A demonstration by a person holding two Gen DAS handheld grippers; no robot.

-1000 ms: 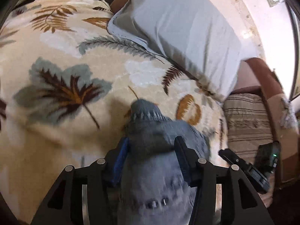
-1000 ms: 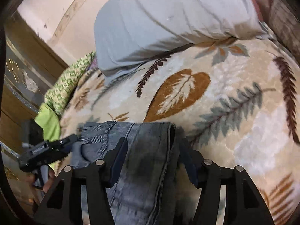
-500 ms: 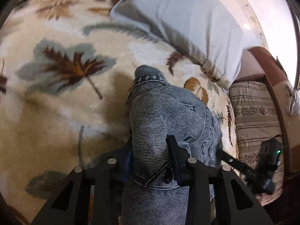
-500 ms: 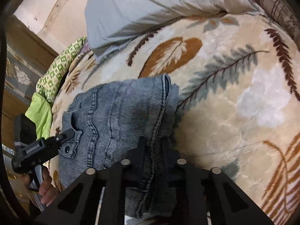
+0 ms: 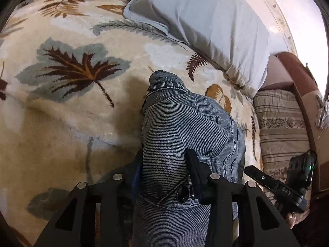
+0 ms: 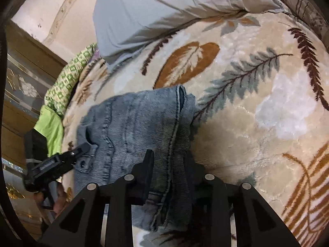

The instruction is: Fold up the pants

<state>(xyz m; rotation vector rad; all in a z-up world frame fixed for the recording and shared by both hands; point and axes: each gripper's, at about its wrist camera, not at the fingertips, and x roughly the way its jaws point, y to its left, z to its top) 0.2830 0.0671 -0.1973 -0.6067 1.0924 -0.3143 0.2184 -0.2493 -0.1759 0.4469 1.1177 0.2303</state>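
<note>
Blue-grey denim pants [image 5: 185, 127] lie folded on a cream blanket with leaf prints [image 5: 67, 94]. My left gripper [image 5: 164, 162] is shut on one side of the pants near the metal button. My right gripper [image 6: 167, 160] is shut on the folded edge of the pants [image 6: 133, 123] at the other side. The right gripper also shows in the left wrist view [image 5: 273, 187], and the left gripper shows in the right wrist view [image 6: 55, 164], close to the denim.
A grey pillow [image 5: 205, 22] lies at the head of the bed, also in the right wrist view [image 6: 164, 10]. A striped beige cushion [image 5: 283, 127] lies right of the blanket. Green cloth [image 6: 59, 94] and a wooden cabinet [image 6: 18, 78] stand at the left.
Both grippers closed onto the pants. The denim now lies spread further forward over the blanket than one second ago.
</note>
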